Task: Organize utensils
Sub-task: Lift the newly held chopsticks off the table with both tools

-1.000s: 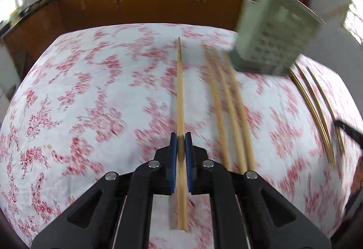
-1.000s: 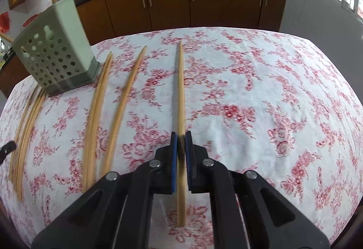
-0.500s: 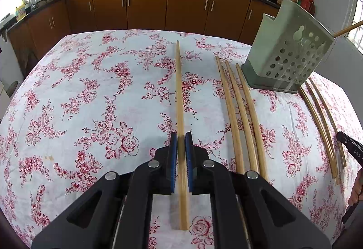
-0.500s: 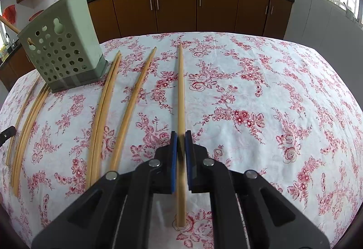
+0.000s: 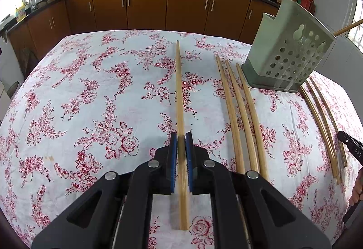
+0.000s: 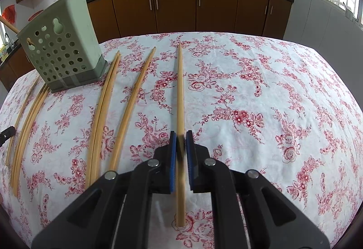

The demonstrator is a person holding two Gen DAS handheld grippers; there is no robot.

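My left gripper (image 5: 181, 135) is shut on a long wooden chopstick (image 5: 179, 90) that points forward over the floral tablecloth. My right gripper (image 6: 181, 134) is shut on another wooden chopstick (image 6: 180, 90) the same way. A green perforated utensil holder (image 5: 288, 51) stands on the table with chopsticks sticking out of its top; it also shows in the right wrist view (image 6: 61, 47). Loose chopsticks (image 5: 238, 108) lie between my grippers beside the holder, and more chopsticks (image 5: 322, 117) lie on its other side.
The table is covered with a white cloth with red flowers (image 5: 90, 101). Brown kitchen cabinets (image 5: 147, 4) run along the back wall, with woks on the counter. The tip of the other gripper (image 5: 349, 149) shows at the right edge of the left wrist view.
Both views have pulled back and steadied, so the holder looks a little farther off. Both grippers stay shut on their chopsticks.
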